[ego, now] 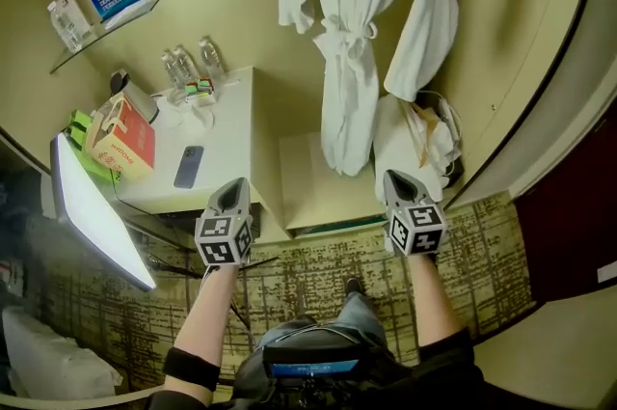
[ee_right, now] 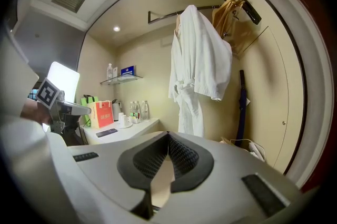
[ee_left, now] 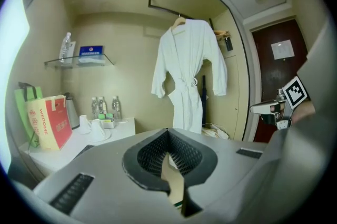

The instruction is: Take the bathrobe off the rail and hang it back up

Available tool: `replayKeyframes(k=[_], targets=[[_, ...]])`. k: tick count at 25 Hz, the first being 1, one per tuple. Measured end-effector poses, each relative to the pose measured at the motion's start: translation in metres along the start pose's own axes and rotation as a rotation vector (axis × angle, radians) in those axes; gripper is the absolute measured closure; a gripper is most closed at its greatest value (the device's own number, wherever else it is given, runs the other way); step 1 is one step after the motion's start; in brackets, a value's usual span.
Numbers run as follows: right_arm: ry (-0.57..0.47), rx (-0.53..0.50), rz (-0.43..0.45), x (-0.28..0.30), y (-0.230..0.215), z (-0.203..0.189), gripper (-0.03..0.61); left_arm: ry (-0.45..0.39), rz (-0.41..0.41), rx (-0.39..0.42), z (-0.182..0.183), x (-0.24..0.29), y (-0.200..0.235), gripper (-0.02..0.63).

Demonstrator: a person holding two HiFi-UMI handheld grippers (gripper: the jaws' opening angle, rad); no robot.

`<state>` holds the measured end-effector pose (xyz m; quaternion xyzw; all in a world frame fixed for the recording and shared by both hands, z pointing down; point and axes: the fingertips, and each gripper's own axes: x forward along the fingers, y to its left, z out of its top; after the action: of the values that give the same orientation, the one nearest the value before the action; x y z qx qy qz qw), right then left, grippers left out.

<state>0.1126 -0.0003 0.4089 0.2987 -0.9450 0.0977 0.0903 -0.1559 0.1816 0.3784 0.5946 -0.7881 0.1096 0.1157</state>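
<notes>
A white bathrobe (ego: 355, 22) hangs full length against the back wall, its belt tied at the waist. In the left gripper view the bathrobe (ee_left: 185, 78) hangs from a hanger on the dark rail (ee_left: 164, 7). The right gripper view shows the bathrobe (ee_right: 196, 72) under the same rail (ee_right: 164, 15). My left gripper (ego: 231, 188) and right gripper (ego: 395, 178) are held low, side by side, well short of the robe. Both are shut with nothing between their jaws. Neither touches the robe.
A white desk (ego: 227, 143) at the left carries water bottles (ego: 193, 63), cups, a phone (ego: 189, 166) and a red bag (ego: 123, 136). Above it is a glass shelf (ego: 106, 22). A low white stand (ego: 313, 186) and tangled cables (ego: 434, 133) lie under the robe. A dark door (ee_left: 276, 70) stands at the right.
</notes>
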Motion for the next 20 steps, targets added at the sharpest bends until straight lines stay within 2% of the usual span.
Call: replayKeyframes(k=[3, 10, 20], targets=[[0.009, 0.007, 0.021, 0.01, -0.006, 0.009, 0.557, 0.002, 0.02, -0.053, -0.001, 0.005, 0.002, 0.611], [0.01, -0.018, 0.036, 0.028, -0.018, 0.028, 0.557, 0.003, 0.043, -0.069, -0.001, 0.015, 0.007, 0.612], [0.051, -0.048, 0.031, 0.049, -0.023, 0.019, 0.556, -0.006, 0.039, 0.015, 0.003, 0.027, 0.009, 0.612]])
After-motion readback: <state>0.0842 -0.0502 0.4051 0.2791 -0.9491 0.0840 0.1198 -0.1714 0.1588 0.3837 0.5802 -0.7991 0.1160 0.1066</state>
